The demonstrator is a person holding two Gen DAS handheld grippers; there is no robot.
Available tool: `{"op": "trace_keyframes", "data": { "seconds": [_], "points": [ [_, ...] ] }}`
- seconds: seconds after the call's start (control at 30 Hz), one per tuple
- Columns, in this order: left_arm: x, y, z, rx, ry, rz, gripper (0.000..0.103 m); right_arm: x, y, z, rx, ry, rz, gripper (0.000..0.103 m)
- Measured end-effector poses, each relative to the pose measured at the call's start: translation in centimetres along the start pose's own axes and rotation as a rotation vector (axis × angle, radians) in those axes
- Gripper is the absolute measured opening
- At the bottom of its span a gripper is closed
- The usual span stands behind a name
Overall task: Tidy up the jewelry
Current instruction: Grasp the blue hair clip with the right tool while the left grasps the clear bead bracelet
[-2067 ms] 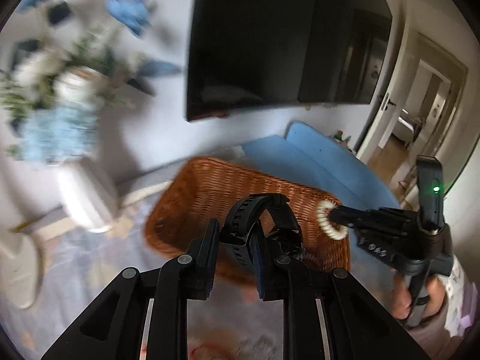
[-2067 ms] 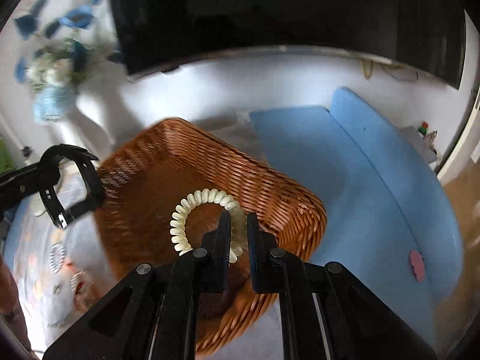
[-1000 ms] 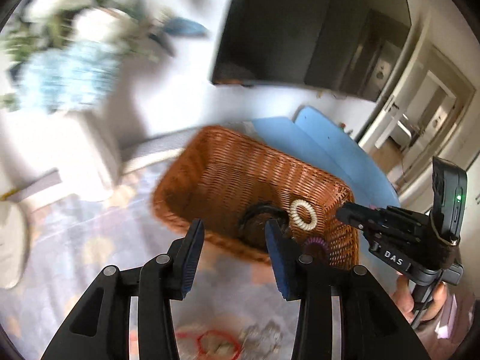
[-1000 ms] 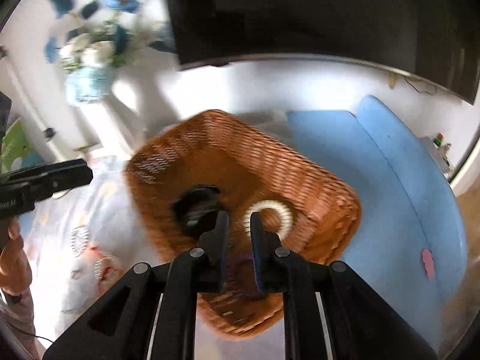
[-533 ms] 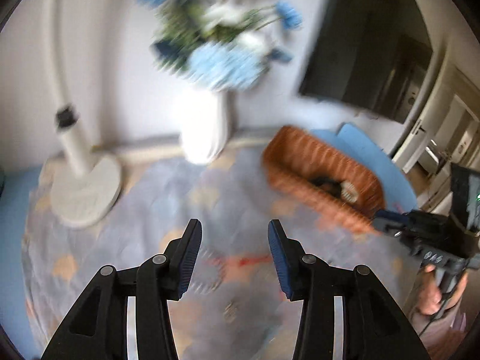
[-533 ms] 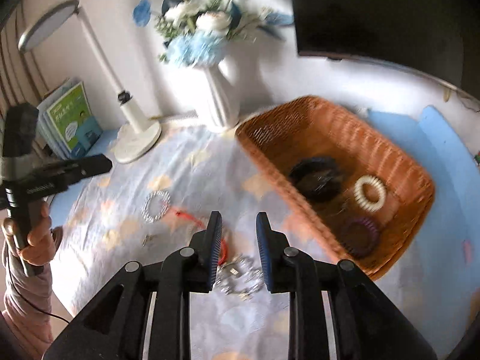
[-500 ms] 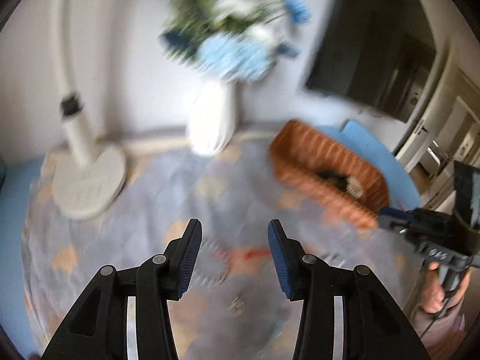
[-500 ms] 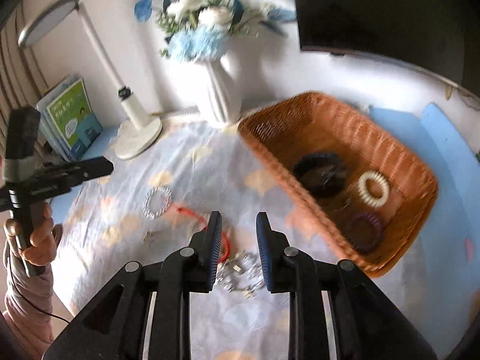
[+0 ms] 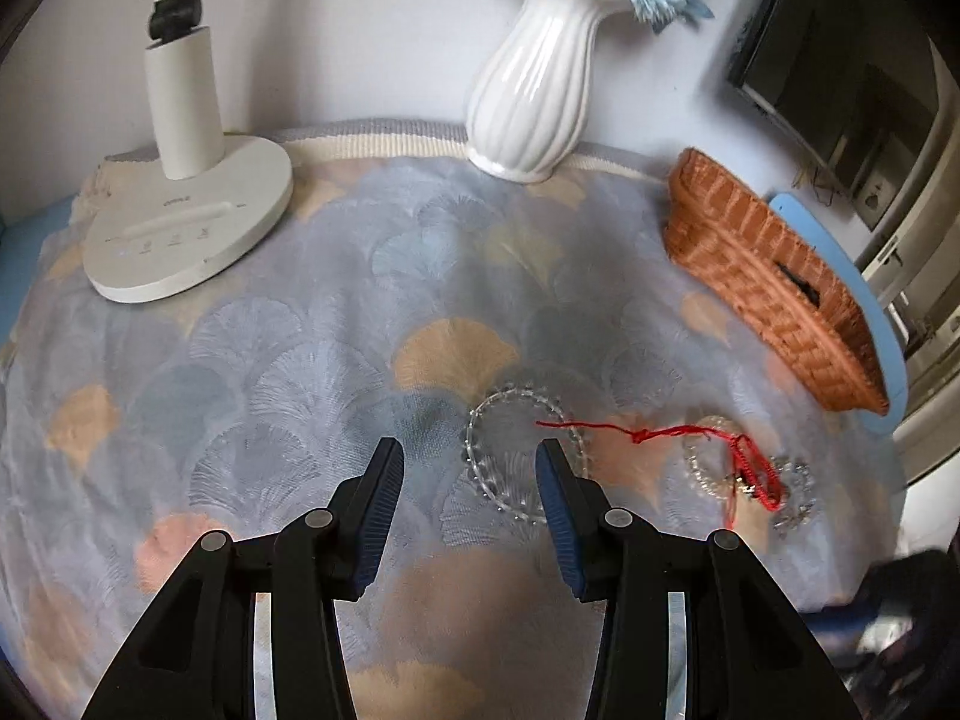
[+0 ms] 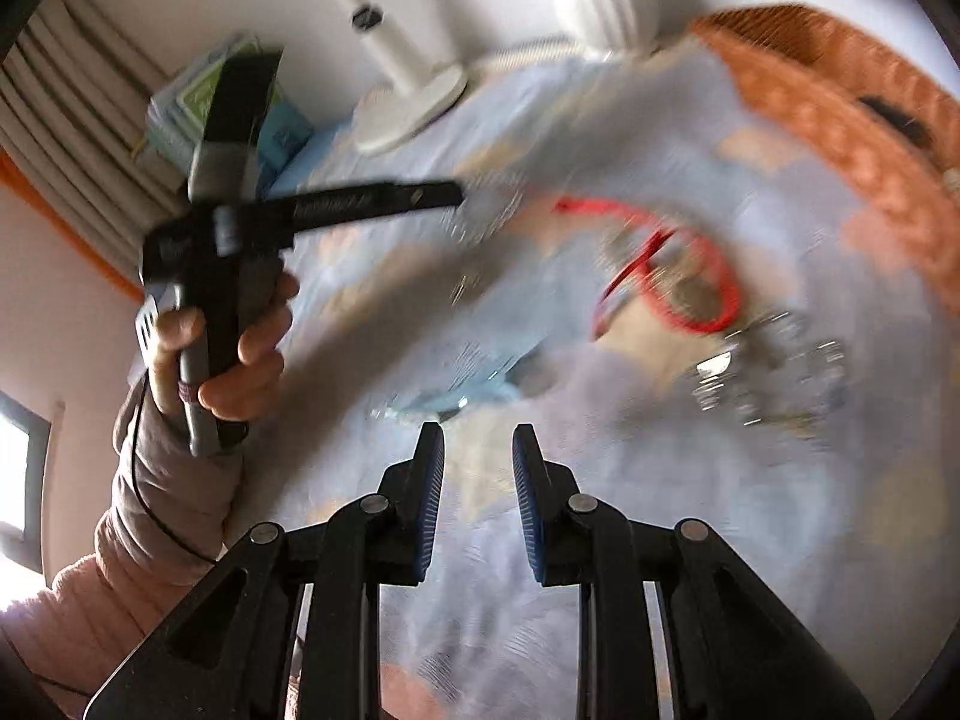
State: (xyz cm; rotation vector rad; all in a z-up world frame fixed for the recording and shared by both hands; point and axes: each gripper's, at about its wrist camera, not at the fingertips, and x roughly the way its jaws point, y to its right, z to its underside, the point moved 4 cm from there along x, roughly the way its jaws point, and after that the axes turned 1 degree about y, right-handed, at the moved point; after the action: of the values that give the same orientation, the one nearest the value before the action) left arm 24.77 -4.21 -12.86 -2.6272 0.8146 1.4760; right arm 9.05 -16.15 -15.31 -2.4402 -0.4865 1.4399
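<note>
Jewelry (image 9: 527, 455) on cloth (image 9: 300, 330), no legible writing; both grippers (image 9: 468, 468) (image 10: 478, 450) parted, empty.

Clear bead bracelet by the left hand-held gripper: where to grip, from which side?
Take the clear bead bracelet across its near arc, coming from above. It lies flat on the tablecloth, so one finger should go inside the ring and one outside. The red cord crosses its right side, so probably avoid that side.
</note>
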Motion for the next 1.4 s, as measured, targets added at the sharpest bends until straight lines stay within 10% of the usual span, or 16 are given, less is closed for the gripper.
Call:
{"op": "trace_keyframes", "data": {
  "seconds": [0.4,0.77,0.9,1.13,1.17,1.4],
  "points": [
    [0.3,-0.3,0.4,-0.006,0.004,0.017,0.046,3.0,0.3,-2.3,0.101,0.009,-0.014,0.033],
    [0.0,-1.5,0.4,-0.046,0.015,0.032,0.04,4.9,-4.8,-2.2,-0.178,0.074,0.384,0.034],
    [0.0,-0.4,0.6,0.014,0.02,-0.026,0.04,3.4,-3.9,-1.0,-0.217,0.075,0.4,0.012],
    [0.6,2.6,1.3,0.162,0.011,-0.156,0.027,1.6,-1.1,-0.4,-0.179,0.082,0.419,0.008],
    [0.6,3.0,1.4,0.179,0.008,-0.152,0.007,1.4,-0.6,-0.6,-0.166,0.082,0.412,0.008],
    [-1.5,3.2,1.6,0.123,0.013,-0.043,0.007,-2.1,1.4,-0.6,-0.096,0.135,0.327,0.008]
  ]
}}
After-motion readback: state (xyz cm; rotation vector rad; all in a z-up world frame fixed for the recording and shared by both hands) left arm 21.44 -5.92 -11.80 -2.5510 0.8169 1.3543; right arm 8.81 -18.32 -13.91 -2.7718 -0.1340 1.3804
